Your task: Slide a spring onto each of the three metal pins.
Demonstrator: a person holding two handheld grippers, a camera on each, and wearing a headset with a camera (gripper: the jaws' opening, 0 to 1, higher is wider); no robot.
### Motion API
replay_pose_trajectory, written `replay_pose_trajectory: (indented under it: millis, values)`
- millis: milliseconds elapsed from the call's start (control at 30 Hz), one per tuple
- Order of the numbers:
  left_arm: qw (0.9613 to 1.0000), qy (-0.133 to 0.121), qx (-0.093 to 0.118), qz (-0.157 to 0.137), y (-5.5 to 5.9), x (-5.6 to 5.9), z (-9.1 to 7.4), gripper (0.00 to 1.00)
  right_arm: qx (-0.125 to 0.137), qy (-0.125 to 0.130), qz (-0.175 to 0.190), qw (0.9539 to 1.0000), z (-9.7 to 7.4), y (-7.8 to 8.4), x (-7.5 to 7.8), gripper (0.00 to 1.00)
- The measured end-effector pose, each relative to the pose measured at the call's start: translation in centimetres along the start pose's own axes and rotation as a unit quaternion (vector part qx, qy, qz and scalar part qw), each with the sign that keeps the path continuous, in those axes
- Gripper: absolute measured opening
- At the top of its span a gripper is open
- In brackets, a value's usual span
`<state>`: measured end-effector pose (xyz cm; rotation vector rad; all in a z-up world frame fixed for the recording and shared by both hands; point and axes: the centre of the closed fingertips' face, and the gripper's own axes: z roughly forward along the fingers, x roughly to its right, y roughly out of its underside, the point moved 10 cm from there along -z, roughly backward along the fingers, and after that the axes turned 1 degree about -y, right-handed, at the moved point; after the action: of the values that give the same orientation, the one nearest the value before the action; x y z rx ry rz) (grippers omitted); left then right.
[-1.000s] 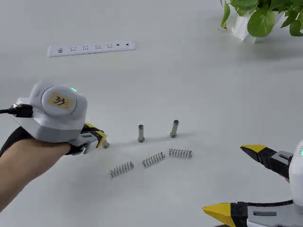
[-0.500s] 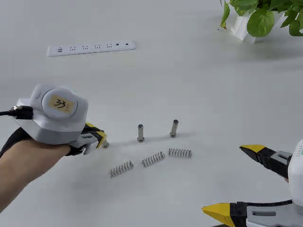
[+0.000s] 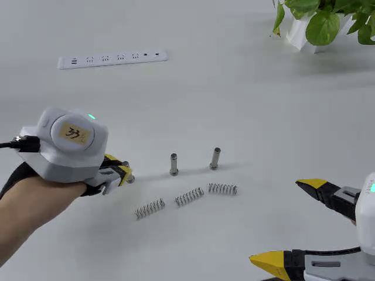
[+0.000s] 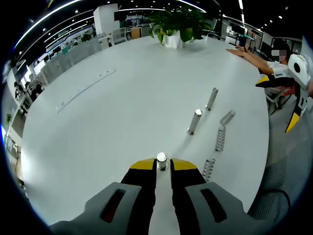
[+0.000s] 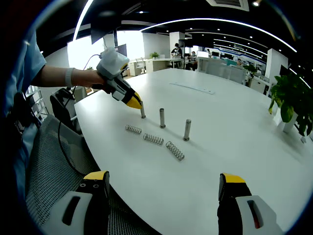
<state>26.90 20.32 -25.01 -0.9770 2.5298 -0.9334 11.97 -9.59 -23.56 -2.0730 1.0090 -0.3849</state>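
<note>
Springs (image 3: 190, 196) lay unmoved on the table (image 3: 246, 105), all still loose. The left claw (image 4: 162, 165) stayed pinched on the leftmost pin (image 4: 161, 158); the right claw (image 5: 164, 177) stayed wide.

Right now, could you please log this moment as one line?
left tongs shut on end pin | right tongs open, empty | three springs lying loose

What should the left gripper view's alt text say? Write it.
The yellow-tipped left gripper pinches the nearest upright silver metal pin on a white table. Two more pins stand beyond it, three coiled wire springs lying beside them.
</note>
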Motion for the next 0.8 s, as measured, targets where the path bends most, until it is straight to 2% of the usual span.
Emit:
replay_pose_trajectory:
  millis: [133, 433, 800]
  values:
    - [1.0, 0.002, 0.001, -0.002, 0.22, -0.01, 0.19, 0.11, -0.001, 0.0, 0.001, 1.0, 0.0, 0.05, 0.0, 0.92]
    - [0.9999, 0.001, 0.012, -0.01, 0.37, 0.02, 0.15, 0.27, -0.001, 0.002, 0.001, 1.0, 0.06, 0.09, 0.15, 0.93]
    - [0.9979, 0.022, 0.04, -0.045, 1.01, -0.05, -0.35, 0.55, -0.005, 0.005, -0.004, 1.0, 0.11, 0.06, 0.85, 0.93]
